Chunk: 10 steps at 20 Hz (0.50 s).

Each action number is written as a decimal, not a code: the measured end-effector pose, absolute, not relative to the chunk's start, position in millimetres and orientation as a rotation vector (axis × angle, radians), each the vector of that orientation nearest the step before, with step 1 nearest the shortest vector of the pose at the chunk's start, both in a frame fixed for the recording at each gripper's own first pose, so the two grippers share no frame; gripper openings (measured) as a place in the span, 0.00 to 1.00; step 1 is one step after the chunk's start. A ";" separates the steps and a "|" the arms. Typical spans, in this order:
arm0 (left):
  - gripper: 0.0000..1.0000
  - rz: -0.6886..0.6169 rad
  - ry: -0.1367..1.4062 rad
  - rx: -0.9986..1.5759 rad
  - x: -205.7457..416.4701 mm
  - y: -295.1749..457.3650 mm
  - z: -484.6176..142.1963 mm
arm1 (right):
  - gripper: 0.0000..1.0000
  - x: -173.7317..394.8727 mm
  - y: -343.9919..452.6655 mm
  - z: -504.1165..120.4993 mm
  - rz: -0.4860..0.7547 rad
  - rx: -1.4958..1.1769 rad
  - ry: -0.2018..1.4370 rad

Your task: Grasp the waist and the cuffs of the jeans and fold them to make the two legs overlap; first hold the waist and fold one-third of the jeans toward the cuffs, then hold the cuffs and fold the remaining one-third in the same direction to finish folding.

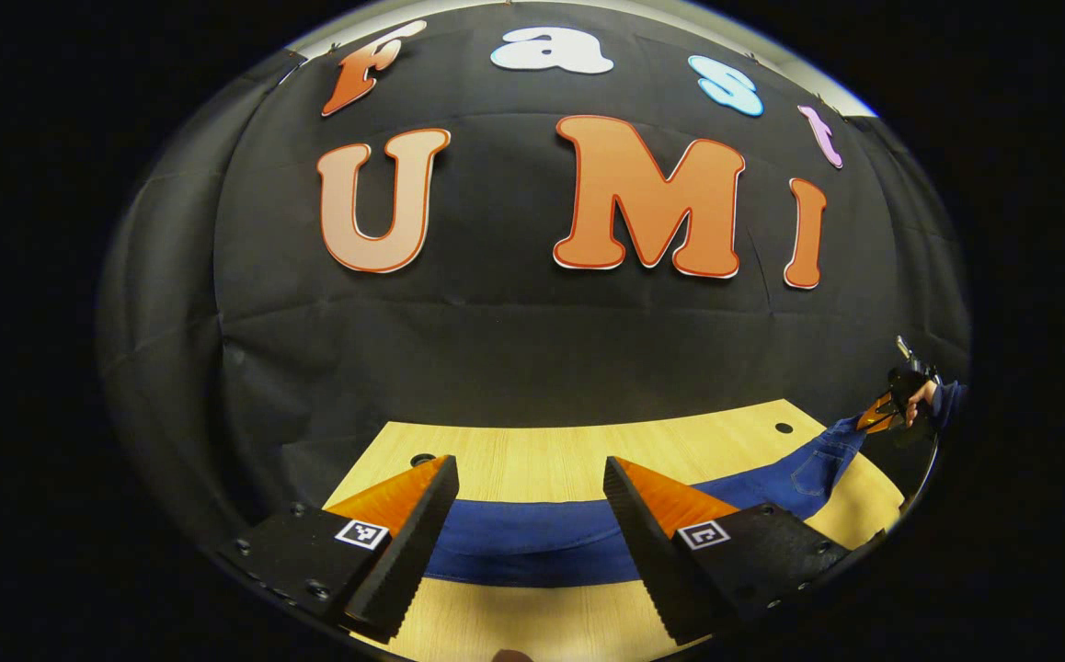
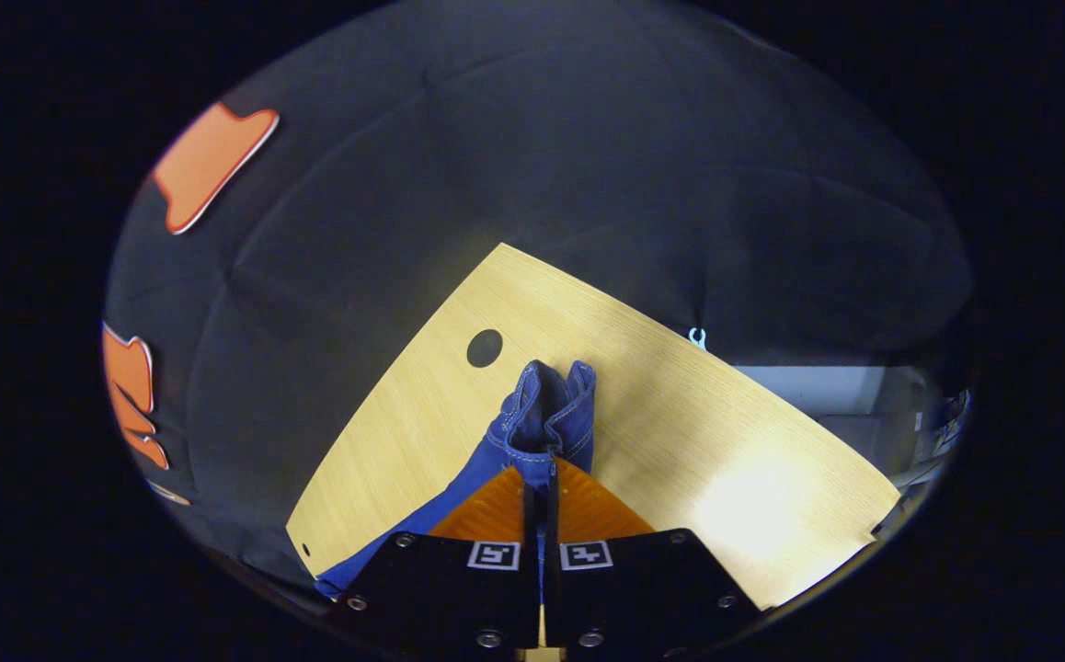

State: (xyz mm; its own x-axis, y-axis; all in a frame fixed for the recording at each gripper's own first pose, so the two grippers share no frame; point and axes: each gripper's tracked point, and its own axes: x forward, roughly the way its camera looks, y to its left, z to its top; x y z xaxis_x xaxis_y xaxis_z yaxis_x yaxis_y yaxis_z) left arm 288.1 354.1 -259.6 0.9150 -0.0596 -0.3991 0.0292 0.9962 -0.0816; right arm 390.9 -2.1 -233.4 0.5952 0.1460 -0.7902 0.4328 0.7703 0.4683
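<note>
The blue jeans (image 1: 532,538) lie stretched across the wooden table (image 1: 542,455). The left gripper (image 1: 531,487) hangs over them with its two fingers wide apart, holding nothing. At the far end, the right gripper (image 2: 540,483) is squeezed tight on one bunched end of the jeans, lifting it up a little.

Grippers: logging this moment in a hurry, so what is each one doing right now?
Left gripper: open, holding nothing, above the jeans.
Right gripper: closed on the jeans' bunched edge.
</note>
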 end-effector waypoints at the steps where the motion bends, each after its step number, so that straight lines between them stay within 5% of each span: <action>1: 0.98 -0.047 0.409 -0.081 289.5 353.0 -260.3 | 0.02 388.9 -3.0 -230.2 -0.180 0.670 0.931; 10: 0.98 -0.043 0.400 -0.113 288.5 355.5 -260.2 | 0.01 399.0 40.0 -193.0 0.085 0.381 0.803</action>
